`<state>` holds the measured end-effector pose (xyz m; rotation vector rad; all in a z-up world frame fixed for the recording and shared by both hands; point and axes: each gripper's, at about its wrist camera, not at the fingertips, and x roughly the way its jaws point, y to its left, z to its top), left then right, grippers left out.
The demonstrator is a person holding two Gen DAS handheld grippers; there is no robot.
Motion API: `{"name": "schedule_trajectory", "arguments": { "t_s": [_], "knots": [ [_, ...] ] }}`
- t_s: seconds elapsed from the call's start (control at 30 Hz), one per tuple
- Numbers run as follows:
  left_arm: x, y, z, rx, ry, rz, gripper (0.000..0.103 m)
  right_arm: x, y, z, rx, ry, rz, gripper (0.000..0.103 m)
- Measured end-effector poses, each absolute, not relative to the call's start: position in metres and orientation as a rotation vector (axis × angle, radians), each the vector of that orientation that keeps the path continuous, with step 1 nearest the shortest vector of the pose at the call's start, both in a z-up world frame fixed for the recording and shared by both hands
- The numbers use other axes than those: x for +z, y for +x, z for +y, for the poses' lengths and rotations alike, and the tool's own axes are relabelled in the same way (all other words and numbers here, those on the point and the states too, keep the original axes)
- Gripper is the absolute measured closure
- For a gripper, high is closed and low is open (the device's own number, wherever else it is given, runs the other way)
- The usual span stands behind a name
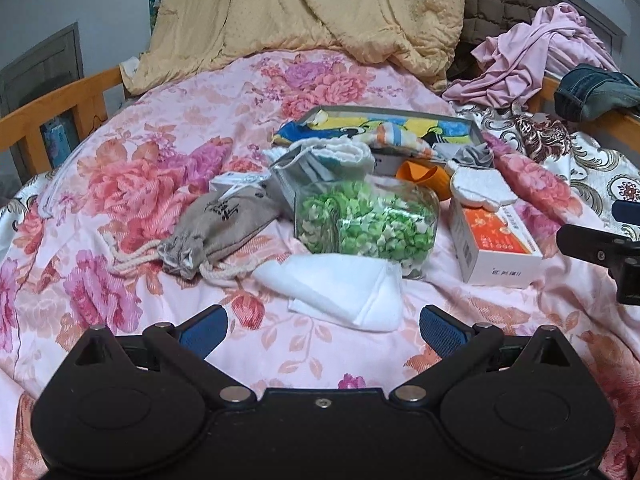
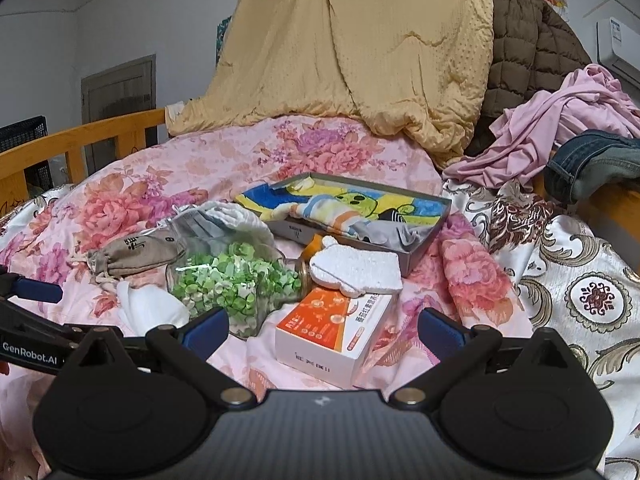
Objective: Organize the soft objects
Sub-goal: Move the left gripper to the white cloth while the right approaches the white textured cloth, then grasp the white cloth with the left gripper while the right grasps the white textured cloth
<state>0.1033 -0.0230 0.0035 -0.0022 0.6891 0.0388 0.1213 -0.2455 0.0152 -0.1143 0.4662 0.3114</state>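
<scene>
A grey shallow box [image 1: 478,130] [image 2: 424,250] on the floral bed holds a blue-and-yellow cartoon cloth [image 1: 360,125] [image 2: 340,200] and a grey cloth [image 2: 400,236]. In front lie a white folded cloth [image 1: 344,288] [image 2: 148,308], a beige drawstring pouch [image 1: 216,228] [image 2: 132,254], a white fluffy cloth [image 1: 484,188] [image 2: 360,270] and a pack of face masks [image 1: 304,176]. My left gripper [image 1: 323,330] is open just short of the white folded cloth. My right gripper [image 2: 323,334] is open above the orange-and-white carton [image 2: 332,330] [image 1: 496,244]. Both hold nothing.
A clear jar of green paper stars [image 1: 368,222] [image 2: 236,284] lies on its side mid-pile, an orange cup [image 1: 424,176] behind it. A yellow quilt [image 1: 304,12], brown jacket [image 2: 528,48], pink garment [image 2: 568,128] and jeans [image 2: 592,160] pile up at the back. Wooden rails [image 1: 52,108] edge the bed.
</scene>
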Motion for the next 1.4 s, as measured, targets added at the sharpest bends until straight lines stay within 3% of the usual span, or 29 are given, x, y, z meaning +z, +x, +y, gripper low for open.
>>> {"name": "schedule_trajectory", "arguments": {
  "t_s": [0.8, 1.27, 1.4],
  "knots": [
    [-0.032, 0.156, -0.036, 0.001, 0.129, 0.677, 0.002, -0.003, 0.199, -0.233, 0.299, -0.253, 0.472, 0.001],
    [-0.049, 0.174, -0.033, -0.013, 0.013, 0.748, 0.035, -0.029, 0.256, -0.223, 0.345, -0.292, 0.489, 0.001],
    [-0.049, 0.176, -0.031, 0.008, -0.015, 0.748, 0.040, -0.035, 0.266, -0.218, 0.337, -0.313, 0.512, 0.004]
  ]
}}
